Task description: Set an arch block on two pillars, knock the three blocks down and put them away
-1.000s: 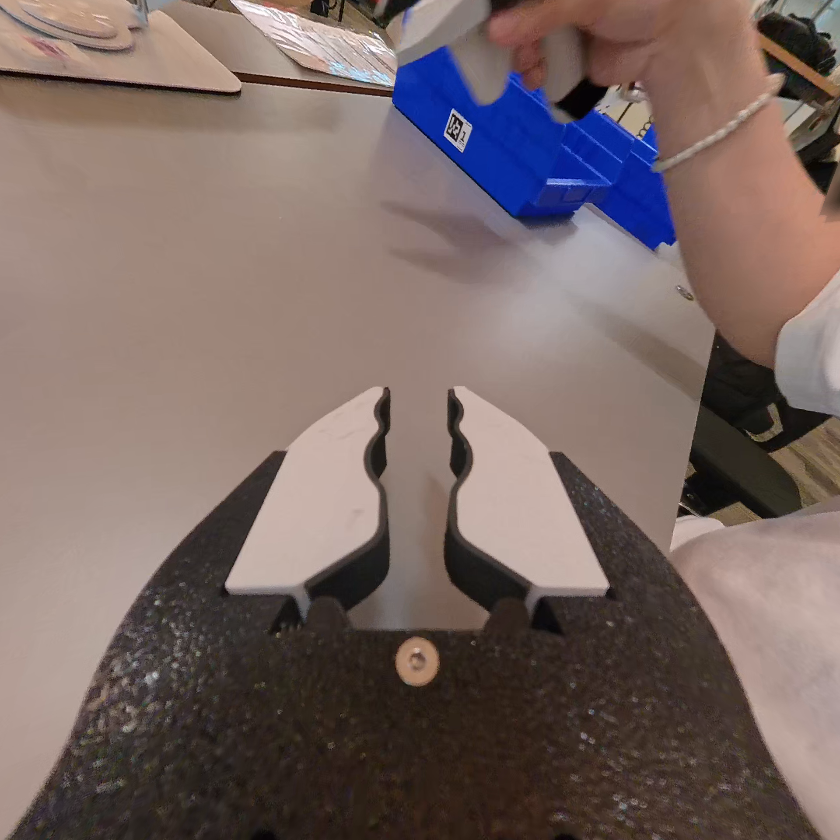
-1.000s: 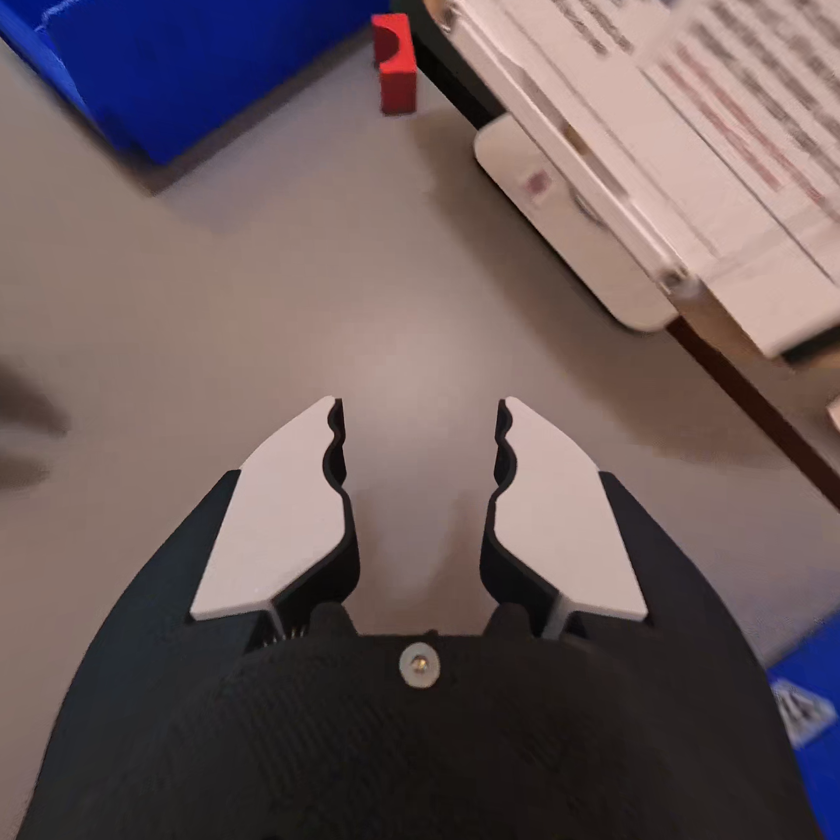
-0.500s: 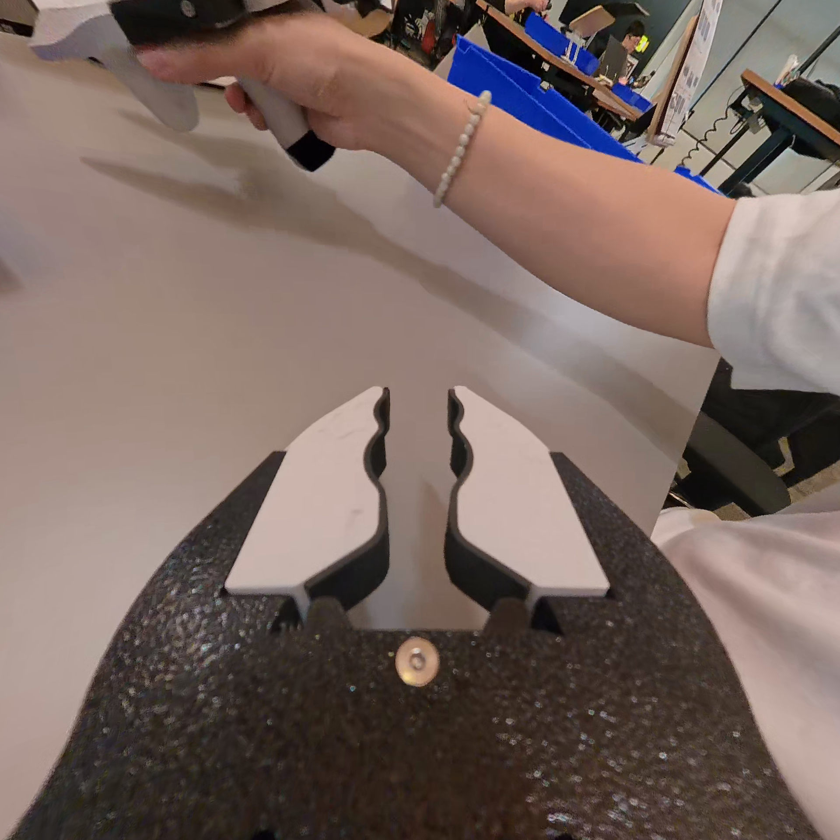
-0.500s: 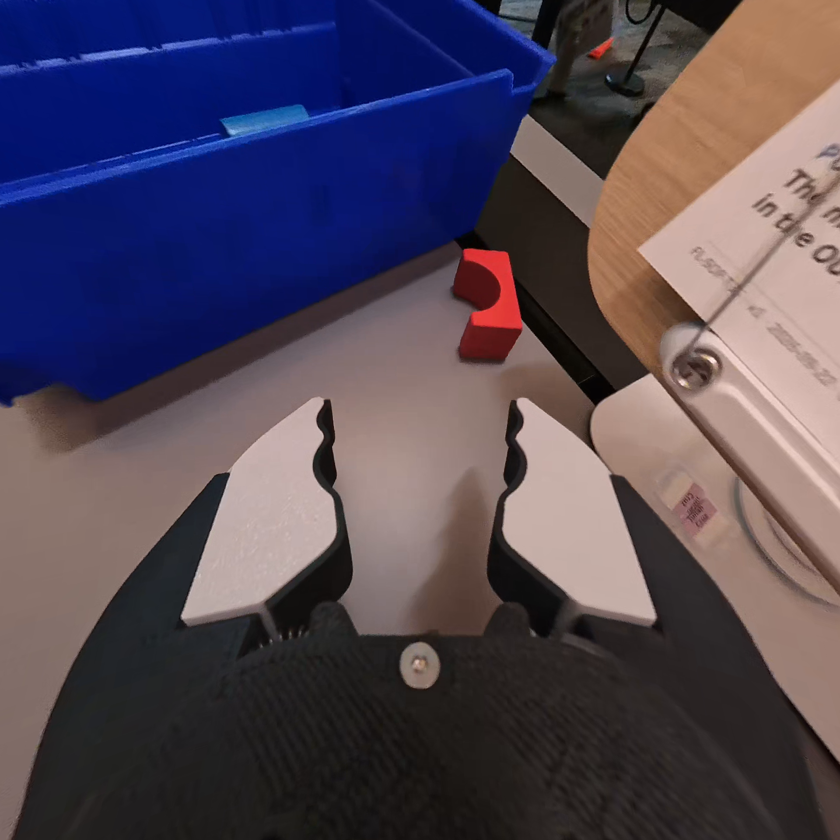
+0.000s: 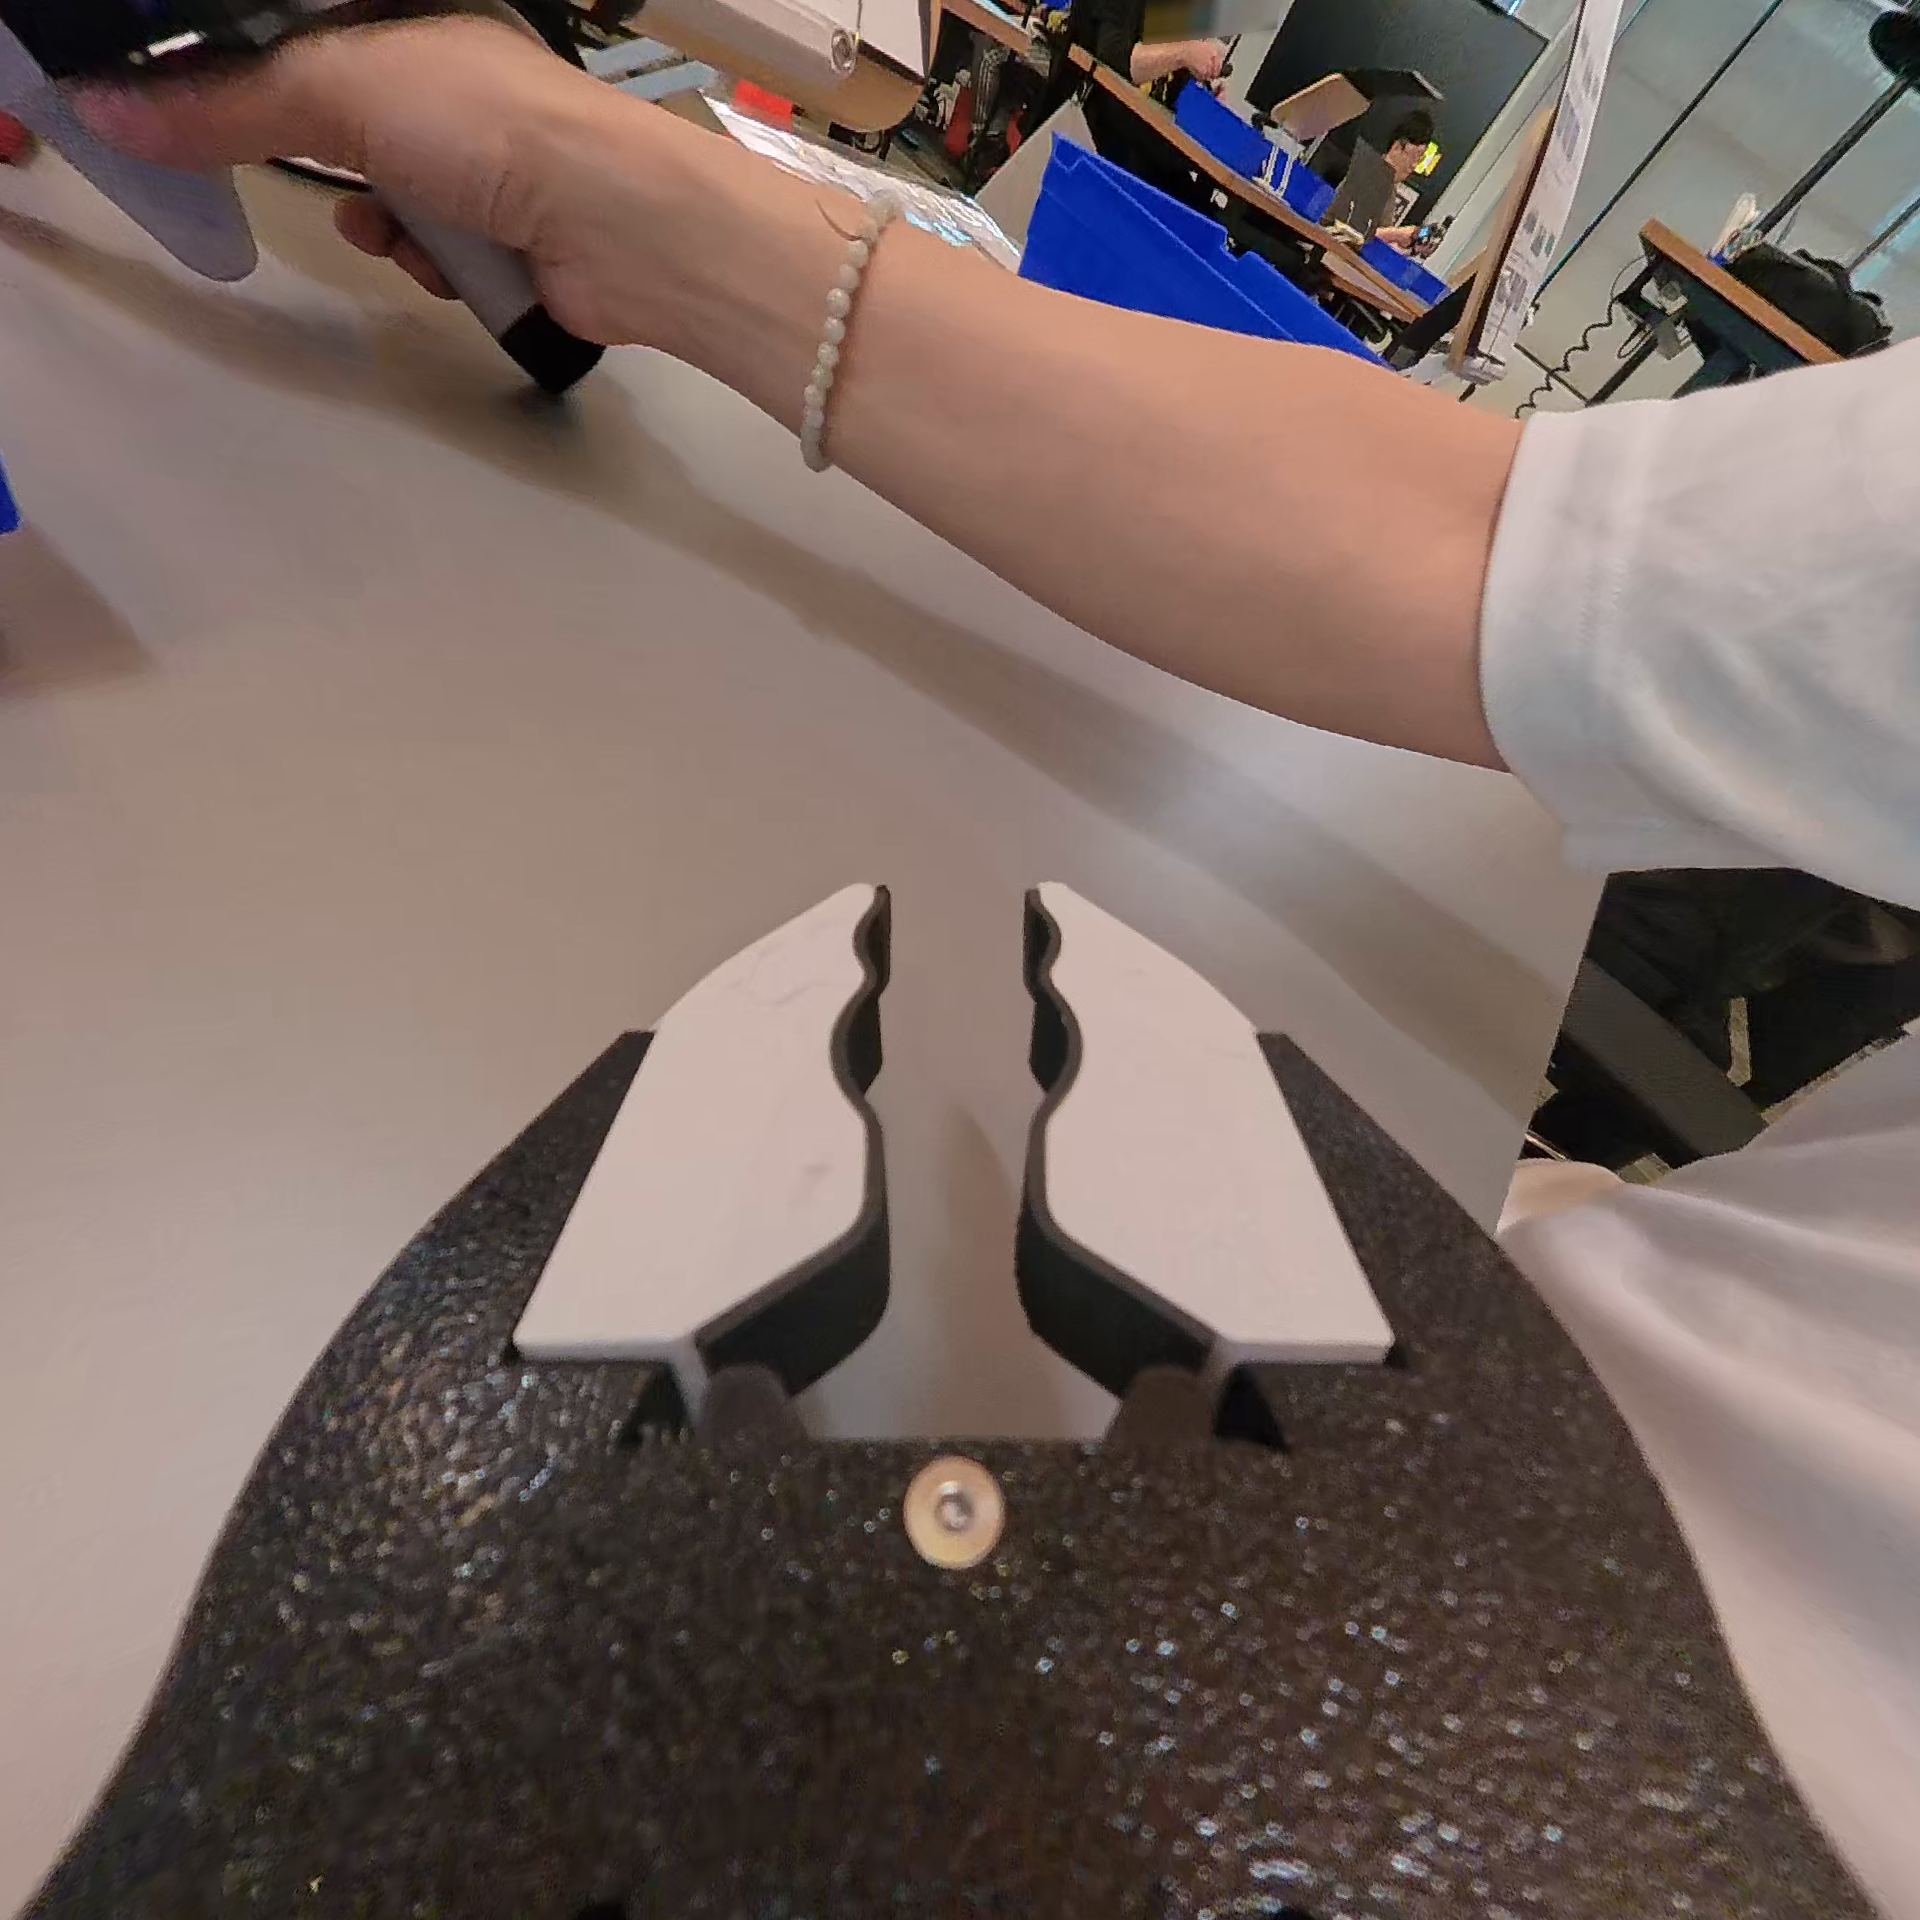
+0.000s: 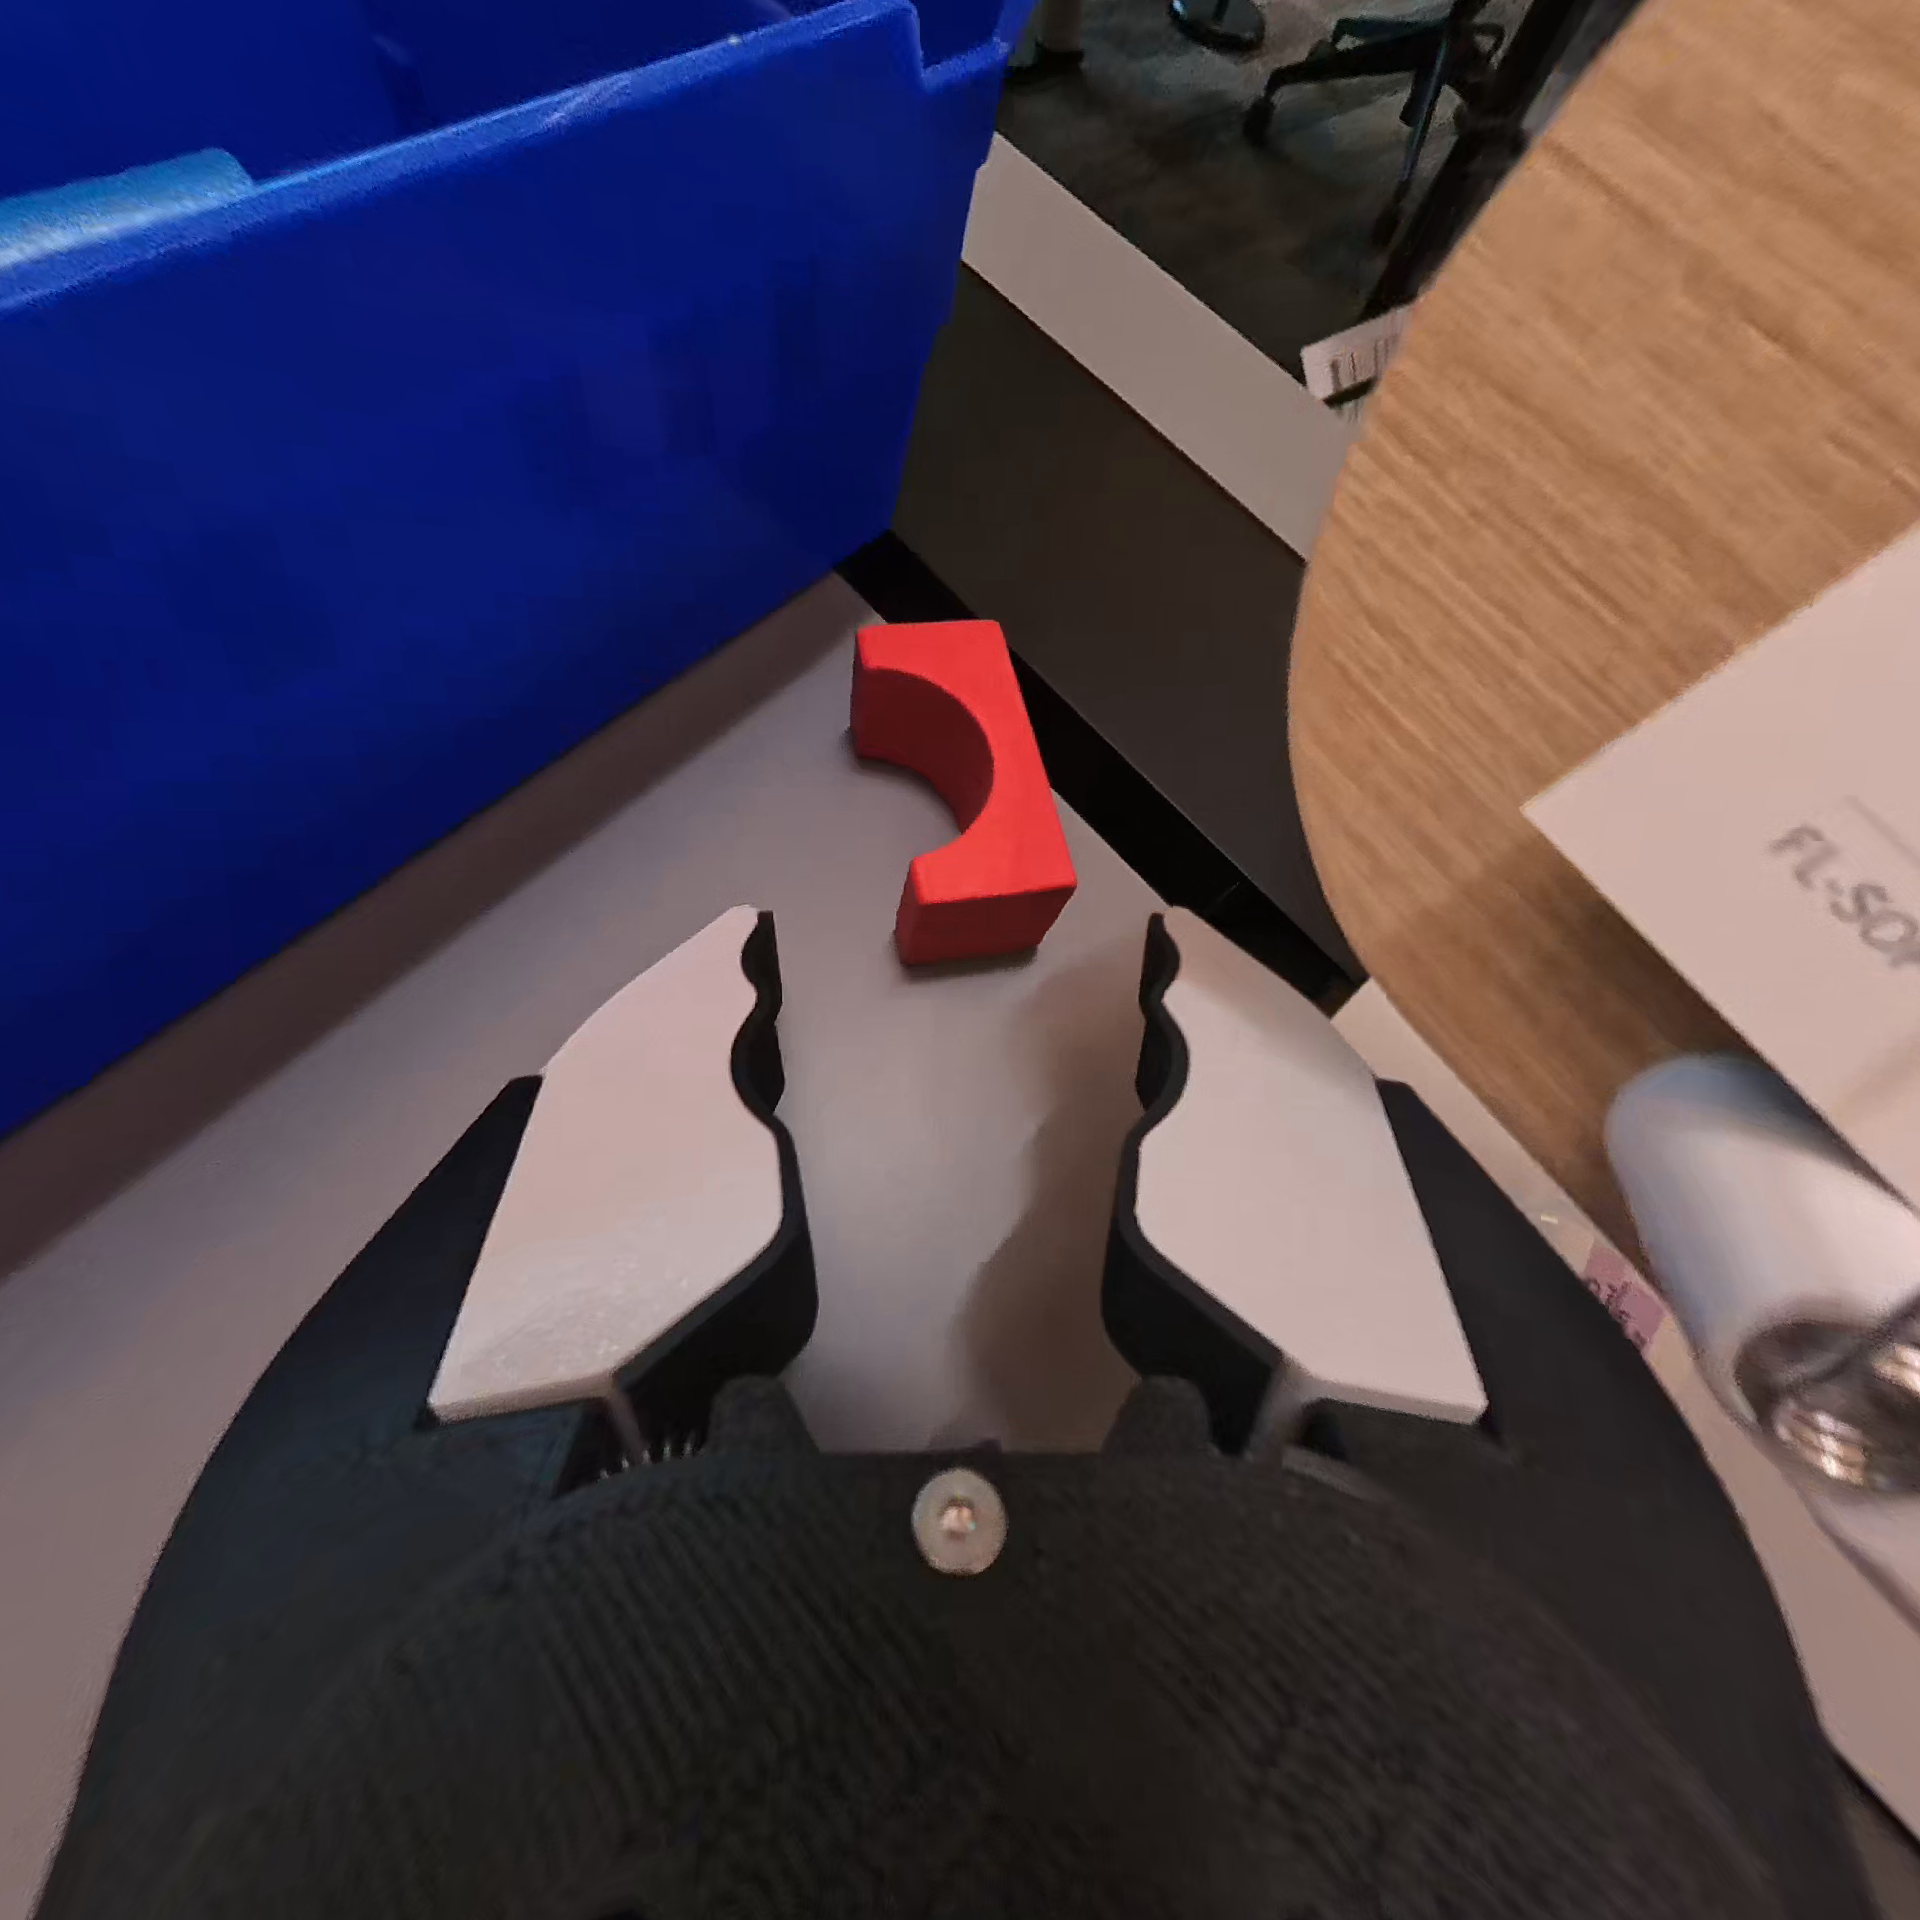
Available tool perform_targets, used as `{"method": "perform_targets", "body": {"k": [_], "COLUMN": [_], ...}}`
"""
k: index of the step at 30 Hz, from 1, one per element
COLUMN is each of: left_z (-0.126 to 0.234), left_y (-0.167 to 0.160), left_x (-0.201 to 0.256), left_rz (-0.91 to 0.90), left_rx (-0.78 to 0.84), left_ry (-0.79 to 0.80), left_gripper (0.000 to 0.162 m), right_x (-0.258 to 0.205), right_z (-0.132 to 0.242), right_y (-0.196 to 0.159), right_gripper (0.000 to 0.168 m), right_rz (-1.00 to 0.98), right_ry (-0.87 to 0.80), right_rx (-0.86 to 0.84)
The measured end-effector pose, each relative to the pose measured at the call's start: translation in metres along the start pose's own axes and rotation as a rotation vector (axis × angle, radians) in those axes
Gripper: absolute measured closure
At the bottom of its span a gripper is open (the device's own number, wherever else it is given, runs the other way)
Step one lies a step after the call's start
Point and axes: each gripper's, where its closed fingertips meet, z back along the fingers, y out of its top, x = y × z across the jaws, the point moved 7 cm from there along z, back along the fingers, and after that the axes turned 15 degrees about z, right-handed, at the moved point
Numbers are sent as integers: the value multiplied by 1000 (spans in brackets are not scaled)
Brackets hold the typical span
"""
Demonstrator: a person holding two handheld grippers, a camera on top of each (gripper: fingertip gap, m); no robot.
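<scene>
White short sleeve (image 5: 1714, 623), seemingly beaded pale bracelet (image 5: 836, 322)

An open-plan lab or office workspace: grey tables (image 5: 436, 790), blue bins (image 5: 1153, 249) along their edges, a seated person at a monitor (image 5: 1392, 62), a wooden desk (image 5: 1725, 286) beyond.

Both wrist cameras look forward, low over one grey table (image 5: 416, 831).

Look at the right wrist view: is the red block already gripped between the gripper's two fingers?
No: the red block lies on the table just beyond the open right gripper, touching neither finger.
</scene>
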Motion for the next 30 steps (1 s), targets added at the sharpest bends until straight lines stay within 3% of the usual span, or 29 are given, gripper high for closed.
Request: {"method": "perform_targets", "body": {"k": [1, 16, 19, 30], "left_z": [0, 3, 4, 7], "left_y": [1, 1, 0, -1], "left_x": [0, -2, -1, 4], "left_rz": [1, 1, -2, -11], "left_rx": [1, -16, -17, -8], "left_ry": [-4, -23, -26, -35], "left_gripper": [138, 138, 138, 138], "right_x": [0, -3, 0, -7], "right_z": [-2, -20, -20, -13], "right_y": [1, 10, 9, 7], "right_gripper": [102, 118, 133, 134], "right_rz": [16, 77, 88, 118], "right_ry": [-13, -39, -85, -90], "right_rx": [-11, -58, -73, -66]}}
